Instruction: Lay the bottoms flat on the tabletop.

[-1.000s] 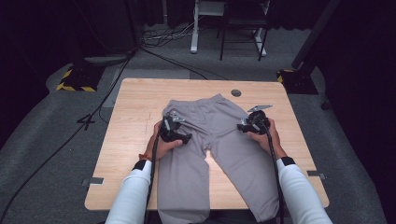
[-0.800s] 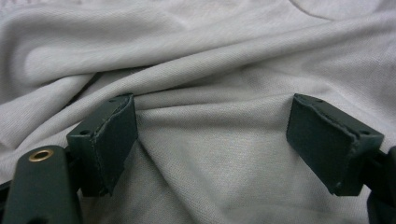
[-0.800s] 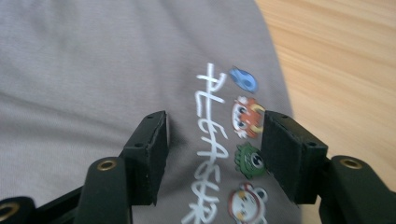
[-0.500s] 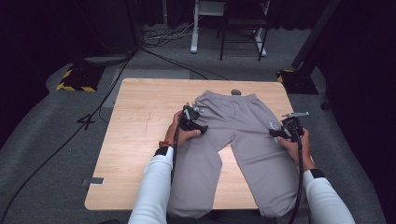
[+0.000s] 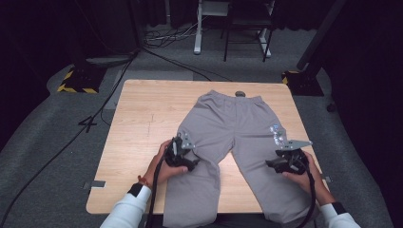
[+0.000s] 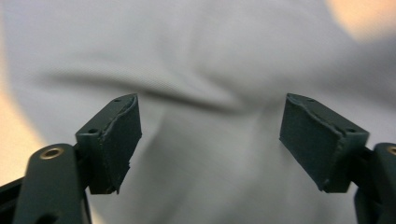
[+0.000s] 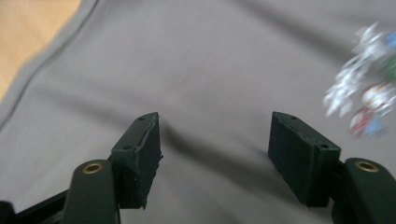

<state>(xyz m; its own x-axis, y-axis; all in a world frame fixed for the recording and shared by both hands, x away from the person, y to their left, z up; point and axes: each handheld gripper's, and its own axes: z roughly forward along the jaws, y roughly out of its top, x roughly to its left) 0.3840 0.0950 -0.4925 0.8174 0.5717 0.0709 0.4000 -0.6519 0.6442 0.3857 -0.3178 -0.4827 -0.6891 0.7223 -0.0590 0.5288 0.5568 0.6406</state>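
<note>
Here, grey trousers [image 5: 237,142] lie flat on the table [image 5: 142,123], waistband at its far edge, legs running toward the person. The left gripper [image 5: 183,156] sits over the trousers' left leg, jaws spread, nothing between its pads. The right gripper [image 5: 285,164] hovers over the right leg, just below a small print [image 5: 277,134]; its jaws have just been opening and stand wide, empty.

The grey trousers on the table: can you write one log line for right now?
item: grey fabric trousers flat on wooden table | left gripper: open over left leg | right gripper: jaws just opening, nothing between
</note>
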